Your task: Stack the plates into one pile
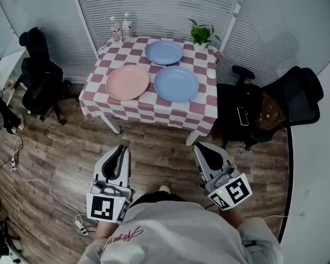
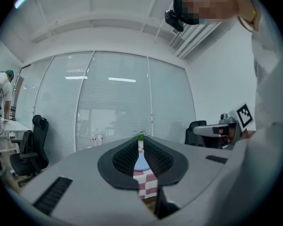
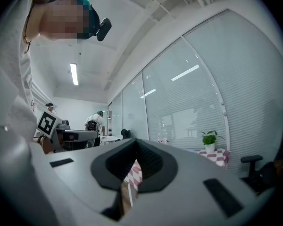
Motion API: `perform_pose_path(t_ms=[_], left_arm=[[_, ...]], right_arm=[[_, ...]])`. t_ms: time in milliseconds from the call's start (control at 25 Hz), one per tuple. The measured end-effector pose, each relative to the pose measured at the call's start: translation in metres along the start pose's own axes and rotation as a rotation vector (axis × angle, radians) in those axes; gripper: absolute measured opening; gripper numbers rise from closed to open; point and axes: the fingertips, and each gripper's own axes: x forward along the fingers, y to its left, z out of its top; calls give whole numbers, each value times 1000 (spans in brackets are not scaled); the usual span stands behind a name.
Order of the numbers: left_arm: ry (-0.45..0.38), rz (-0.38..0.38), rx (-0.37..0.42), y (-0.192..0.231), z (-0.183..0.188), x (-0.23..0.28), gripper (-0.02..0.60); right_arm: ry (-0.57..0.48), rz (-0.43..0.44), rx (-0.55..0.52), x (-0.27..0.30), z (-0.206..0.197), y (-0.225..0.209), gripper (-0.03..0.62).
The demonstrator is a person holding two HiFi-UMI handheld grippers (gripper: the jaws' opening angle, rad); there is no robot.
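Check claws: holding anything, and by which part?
Nothing held: left claw and right claw are shut and empty, short of the table, where the pink plate, near blue plate and far blue plate lie unstacked.

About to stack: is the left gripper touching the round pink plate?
Apart. Head view: left gripper hangs over wooden floor, short of the checkered table bearing the round pink plate.

Potted plant [image 1: 201,34]; water bottles [image 1: 116,28]; office chairs [image 1: 300,94]
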Motion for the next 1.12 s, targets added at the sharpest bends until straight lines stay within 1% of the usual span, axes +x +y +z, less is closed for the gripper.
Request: perform_pose_path(t_ms=[120,440,520,720,920,1120], left_arm=[[14,4,0,4,-2,6,44],[4,8,16,11,3,15,44],[4,11,27,11,5,16,44],[-5,34,17,12,6,14,44],[0,47,16,8,3,7,44],[0,69,18,14,2,9,44]], right_arm=[[3,10,9,5,0,-4,11],[24,46,2,18,-3,-4,11],[20,47,0,19,-2,-6,11],[29,37,-27,16,-5,-13,11],[35,47,-8,15,-11,-15,11],[44,46,-53,21,-13,-15,10]])
